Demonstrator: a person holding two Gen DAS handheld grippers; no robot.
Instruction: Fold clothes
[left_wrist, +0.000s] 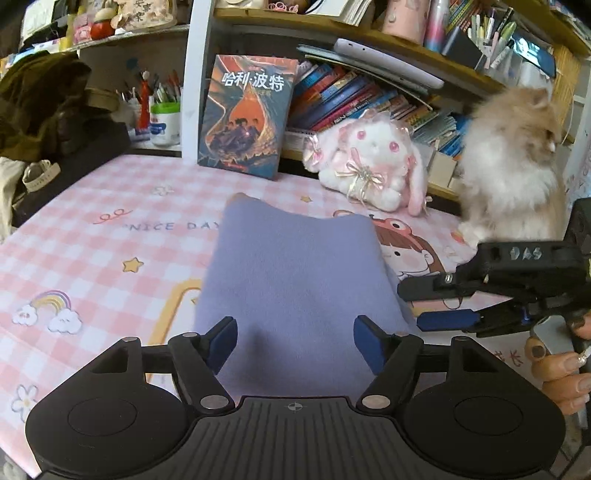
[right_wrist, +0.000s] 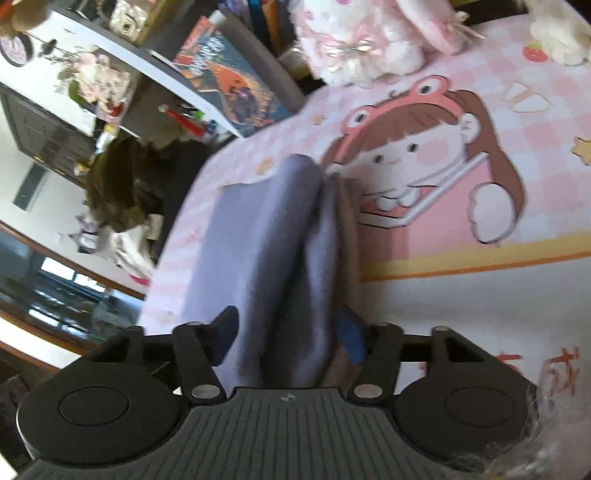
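Left wrist view: the left gripper (left_wrist: 295, 343) hangs with its jaws spread wide, nothing between them, over the near end of the lavender cloth (left_wrist: 295, 280). That cloth lies folded flat on the pink checked table cover (left_wrist: 92, 258), running toward 12 o'clock. At 3 o'clock the right gripper (left_wrist: 421, 302) meets the cloth's right edge; the right wrist view shows thick folds of cloth (right_wrist: 291, 258) bunched between its blue pads (right_wrist: 351, 338), though whether the jaws press it I cannot tell. At 10 o'clock a white cup (left_wrist: 165, 123) holds pens and brushes; at 1 o'clock a dark pen box (left_wrist: 465, 48) on the shelf holds markers.
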